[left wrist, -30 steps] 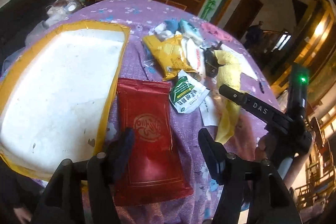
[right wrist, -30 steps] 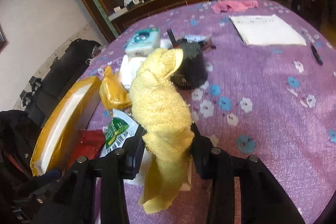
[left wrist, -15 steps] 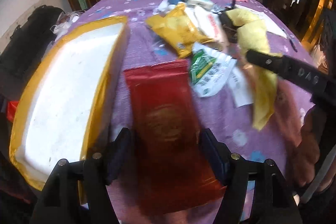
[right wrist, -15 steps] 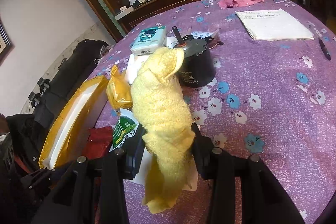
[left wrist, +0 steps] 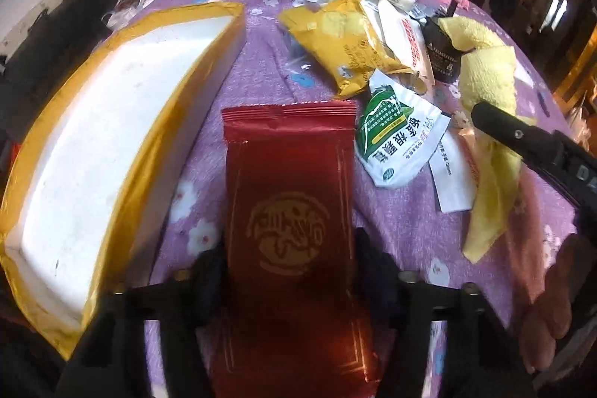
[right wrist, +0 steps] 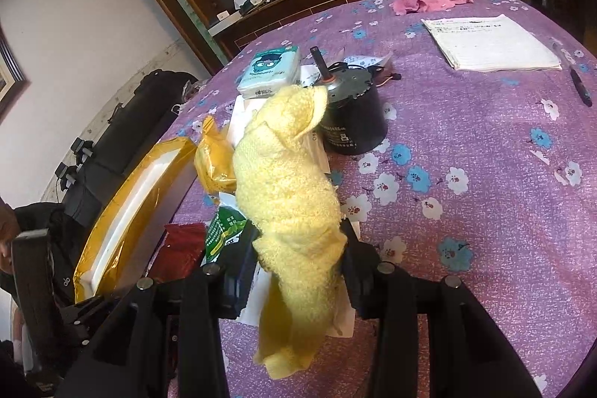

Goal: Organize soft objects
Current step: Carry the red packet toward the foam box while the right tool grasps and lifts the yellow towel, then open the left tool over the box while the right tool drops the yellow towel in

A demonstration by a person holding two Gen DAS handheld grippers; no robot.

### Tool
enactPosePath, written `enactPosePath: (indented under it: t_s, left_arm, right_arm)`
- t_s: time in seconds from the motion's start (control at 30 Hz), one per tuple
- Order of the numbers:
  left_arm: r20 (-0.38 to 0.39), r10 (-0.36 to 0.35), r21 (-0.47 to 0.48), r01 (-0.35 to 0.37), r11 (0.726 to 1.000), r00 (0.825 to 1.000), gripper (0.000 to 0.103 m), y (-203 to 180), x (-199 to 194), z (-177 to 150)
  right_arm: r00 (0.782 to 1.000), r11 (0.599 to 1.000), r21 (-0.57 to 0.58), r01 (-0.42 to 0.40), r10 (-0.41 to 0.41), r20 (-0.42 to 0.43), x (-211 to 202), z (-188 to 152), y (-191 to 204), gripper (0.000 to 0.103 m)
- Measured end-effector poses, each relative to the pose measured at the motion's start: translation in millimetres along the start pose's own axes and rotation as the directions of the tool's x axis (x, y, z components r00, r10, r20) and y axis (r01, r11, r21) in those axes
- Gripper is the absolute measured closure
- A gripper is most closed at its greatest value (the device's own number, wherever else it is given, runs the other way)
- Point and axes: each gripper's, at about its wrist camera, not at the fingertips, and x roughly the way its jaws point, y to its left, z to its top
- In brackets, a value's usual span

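My left gripper (left wrist: 289,267) is shut on a red foil packet (left wrist: 291,196) that lies on the purple flowered cloth, one finger on each long side. My right gripper (right wrist: 298,260) is shut on a yellow towel (right wrist: 287,181) and holds it above the table; the towel hangs below the fingers. The towel (left wrist: 488,88) and the right gripper's finger (left wrist: 522,137) also show in the left wrist view. A yellow snack bag (left wrist: 343,40), a green and white packet (left wrist: 399,133) and a blue tissue pack (right wrist: 268,69) lie beyond.
A white foam box with yellow tape (left wrist: 93,152) stands at the left. A black motor can (right wrist: 350,114) stands behind the towel. A pink cloth (right wrist: 429,0), a paper pad (right wrist: 488,43) and a pen (right wrist: 580,86) lie at the far right. A dark cabinet stands behind the table.
My left gripper has moved forward over the red packet and closed on its sides. My right gripper has kept the yellow towel and lifted slightly.
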Motion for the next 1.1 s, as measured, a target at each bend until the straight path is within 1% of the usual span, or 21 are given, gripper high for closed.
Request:
enactPosePath:
  t_s: [0.03,0.07,0.13,0.17,0.23,0.3,0.37,0.43,0.5,0.57,0.63,0.7,0.8,0.83,0.9,0.93,1.0,1.03,1.07,1.1]
  left_arm:
    - [-0.001,-0.030,-0.040,0.030,0.999,1.000,0.054,6,-7,-2]
    - [0.005,-0.056,-0.061,0.056,0.997,0.998,0.055,10,-12,-5]
    - [0.055,-0.105,-0.079,0.109,0.991,0.993,0.055,15,-30,-10]
    - [0.077,-0.114,-0.081,0.121,0.989,0.990,0.055,14,-38,-11]
    - [0.126,-0.161,-0.095,0.174,0.980,0.979,0.055,18,-55,-11]
    - [0.142,-0.197,-0.117,0.214,0.970,0.970,0.055,22,-68,-11]
    - [0.156,-0.218,-0.137,0.240,0.961,0.963,0.055,33,-84,-7]
    - [0.194,-0.208,-0.152,0.239,0.959,0.959,0.055,49,-101,-5]
    - [0.232,-0.184,-0.191,0.230,0.954,0.955,0.055,74,-119,-5]
    - [0.253,-0.171,-0.213,0.227,0.950,0.952,0.055,97,-130,-5]
    - [0.268,-0.147,-0.242,0.214,0.947,0.952,0.055,121,-137,-3]
    - [0.294,-0.125,-0.268,0.207,0.941,0.948,0.055,145,-140,0]
    - [0.309,-0.077,-0.301,0.174,0.937,0.948,0.055,176,-134,6]
    - [0.301,-0.056,-0.316,0.155,0.936,0.952,0.055,186,-128,9]
    - [0.281,-0.029,-0.324,0.123,0.938,0.959,0.055,200,-113,14]
    - [0.255,-0.016,-0.332,0.103,0.938,0.967,0.055,207,-99,17]
    - [0.207,-0.016,-0.349,0.089,0.933,0.978,0.055,213,-75,22]
    - [0.182,-0.028,-0.347,0.091,0.934,0.983,0.055,215,-63,22]
    - [0.163,-0.033,-0.343,0.088,0.935,0.986,0.055,216,-54,22]
    - [0.148,-0.021,-0.332,0.069,0.941,0.989,0.054,215,-45,22]
  right_arm:
    - [1.000,1.000,0.000,-0.001,0.001,0.001,0,0,0,0.062]
    - [1.000,1.000,0.000,0.001,-0.001,0.001,0,0,0,0.062]
    - [1.000,1.000,-0.002,0.001,-0.001,0.009,-1,0,0,0.062]
    - [1.000,1.000,-0.005,0.000,0.000,0.020,-4,0,0,0.062]
    - [0.999,1.000,-0.020,-0.002,0.003,0.044,-8,-1,3,0.062]
    - [0.998,0.999,-0.053,0.002,0.001,0.063,-12,-3,8,0.064]
    - [0.997,0.995,-0.093,0.030,-0.023,0.079,-16,-6,17,0.065]
    - [0.995,0.993,-0.110,0.043,-0.033,0.093,-23,-8,25,0.066]
    - [0.994,0.992,-0.129,0.003,0.012,0.111,-37,-8,42,0.066]
    - [0.993,0.986,-0.159,-0.052,0.069,0.100,-44,-5,66,0.066]
    - [0.988,0.973,-0.186,-0.133,0.146,0.054,-42,-1,94,0.066]
    - [0.977,0.952,-0.223,-0.210,0.214,-0.008,-29,2,130,0.066]
    - [0.961,0.927,-0.256,-0.275,0.262,-0.084,-2,4,177,0.066]
    - [0.957,0.920,-0.265,-0.288,0.269,-0.107,9,4,191,0.066]
    - [0.957,0.909,-0.301,-0.289,0.262,-0.127,32,1,216,0.065]
    - [0.961,0.909,-0.316,-0.272,0.240,-0.138,44,-2,224,0.065]
    - [0.971,0.916,-0.336,-0.220,0.173,-0.163,70,-9,236,0.065]
    - [0.974,0.918,-0.344,-0.196,0.143,-0.173,79,-14,238,0.065]
    - [0.977,0.923,-0.350,-0.161,0.098,-0.190,92,-20,238,0.065]
    - [0.977,0.926,-0.350,-0.142,0.073,-0.201,97,-24,235,0.065]
